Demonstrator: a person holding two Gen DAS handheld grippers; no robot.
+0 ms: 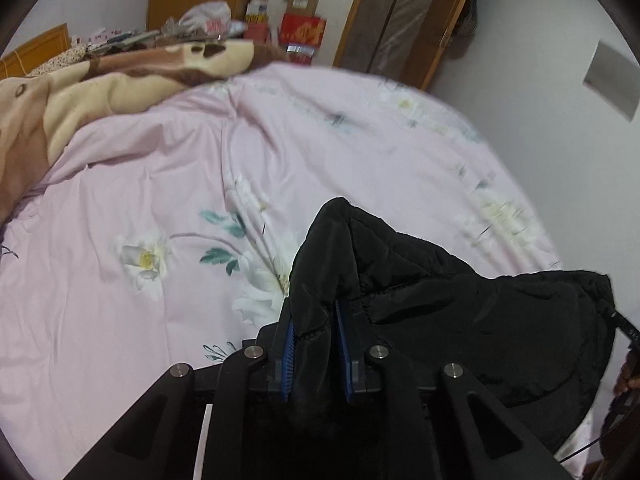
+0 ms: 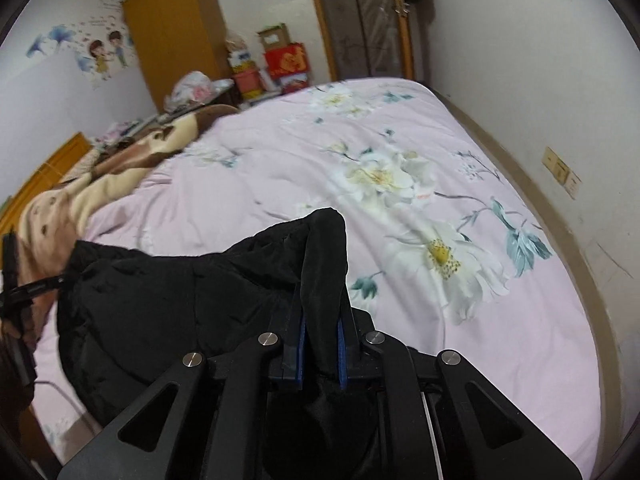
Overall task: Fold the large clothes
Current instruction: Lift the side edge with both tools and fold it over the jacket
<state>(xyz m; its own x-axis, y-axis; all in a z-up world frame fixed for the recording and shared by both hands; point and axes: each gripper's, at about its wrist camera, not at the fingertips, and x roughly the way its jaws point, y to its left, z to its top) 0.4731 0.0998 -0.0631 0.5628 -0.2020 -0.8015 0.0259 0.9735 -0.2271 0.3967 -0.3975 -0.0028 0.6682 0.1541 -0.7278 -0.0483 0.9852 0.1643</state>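
Note:
A black padded jacket [image 1: 460,316] is held up over the pink flowered bed [image 1: 160,184]. My left gripper [image 1: 316,316] is shut on one edge of it; black cloth is bunched between the blue pads and pokes up past them. The rest of the jacket stretches to the right. In the right wrist view my right gripper [image 2: 322,320] is shut on another edge of the same jacket [image 2: 168,300], which stretches away to the left above the bed [image 2: 400,160]. The jacket's lower part hangs below both views.
A beige and brown blanket [image 1: 100,92] lies bunched along the bed's far left side [image 2: 100,184]. Boxes and bags [image 2: 280,64] stand past the bed by a wooden wardrobe [image 2: 172,28]. A white wall [image 2: 540,80] runs along the bed's right edge.

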